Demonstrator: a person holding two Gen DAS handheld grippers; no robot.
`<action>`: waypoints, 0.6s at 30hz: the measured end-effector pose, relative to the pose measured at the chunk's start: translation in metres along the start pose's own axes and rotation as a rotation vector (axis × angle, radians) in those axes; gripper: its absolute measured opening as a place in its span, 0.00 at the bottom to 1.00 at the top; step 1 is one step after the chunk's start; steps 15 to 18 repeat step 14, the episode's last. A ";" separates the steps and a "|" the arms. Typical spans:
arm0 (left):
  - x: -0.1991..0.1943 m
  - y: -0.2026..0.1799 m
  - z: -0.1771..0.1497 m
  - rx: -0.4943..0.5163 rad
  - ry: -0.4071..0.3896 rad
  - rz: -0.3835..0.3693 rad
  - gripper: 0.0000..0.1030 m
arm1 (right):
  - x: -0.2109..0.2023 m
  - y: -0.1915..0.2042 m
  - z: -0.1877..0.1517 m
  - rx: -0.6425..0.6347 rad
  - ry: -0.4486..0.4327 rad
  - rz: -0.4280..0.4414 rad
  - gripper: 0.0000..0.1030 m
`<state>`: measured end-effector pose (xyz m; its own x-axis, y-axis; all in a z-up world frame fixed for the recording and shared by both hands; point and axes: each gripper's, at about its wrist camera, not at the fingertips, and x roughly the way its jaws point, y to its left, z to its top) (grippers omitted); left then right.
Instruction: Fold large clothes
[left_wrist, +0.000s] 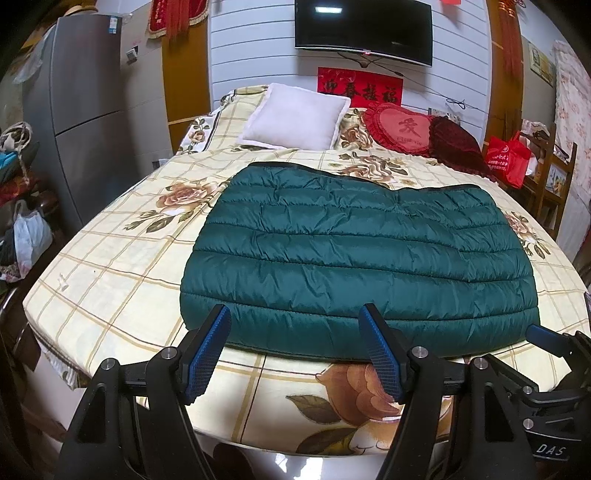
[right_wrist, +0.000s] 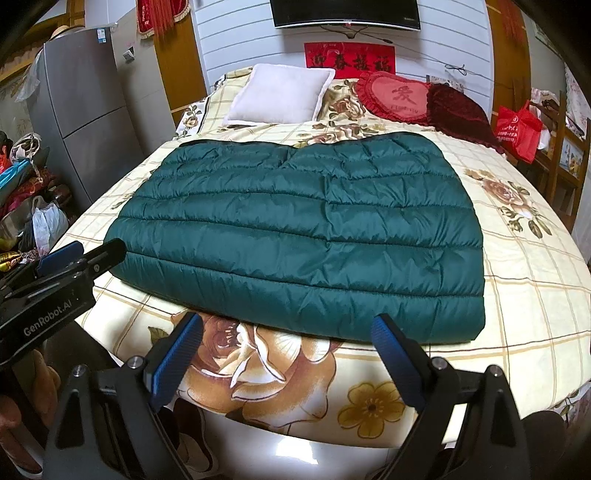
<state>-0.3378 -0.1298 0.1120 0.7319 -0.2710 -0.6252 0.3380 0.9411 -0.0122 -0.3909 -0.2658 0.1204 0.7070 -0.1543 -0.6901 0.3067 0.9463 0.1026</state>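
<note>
Left gripper (left_wrist: 295, 317) jaws apart, empty, hovering at near edge of green quilted jacket (left_wrist: 354, 254); right gripper (right_wrist: 290, 326) same, spread wide, nothing held; jacket folded flat mid-bed on floral bedsheet (left_wrist: 110, 266), below white pillow (left_wrist: 295, 118)

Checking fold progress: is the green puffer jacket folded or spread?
Folded: the green jacket lies as a compact rectangle on the bed, no sleeves showing.

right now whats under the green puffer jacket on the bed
The green puffer jacket lies flat on the floral checked bedspread, which shows all around it. Whatever sits beneath the jacket's middle is covered, and its folded-in layers cannot be seen.
</note>
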 end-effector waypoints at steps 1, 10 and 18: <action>0.000 0.000 0.000 0.000 0.001 0.000 0.79 | 0.000 0.000 0.000 0.001 0.002 0.001 0.92; 0.003 0.003 -0.001 -0.010 -0.001 -0.002 0.79 | 0.003 -0.001 -0.002 0.007 0.009 0.003 0.92; 0.003 0.004 -0.001 -0.006 -0.004 0.002 0.79 | 0.004 -0.004 -0.001 0.014 0.011 0.002 0.92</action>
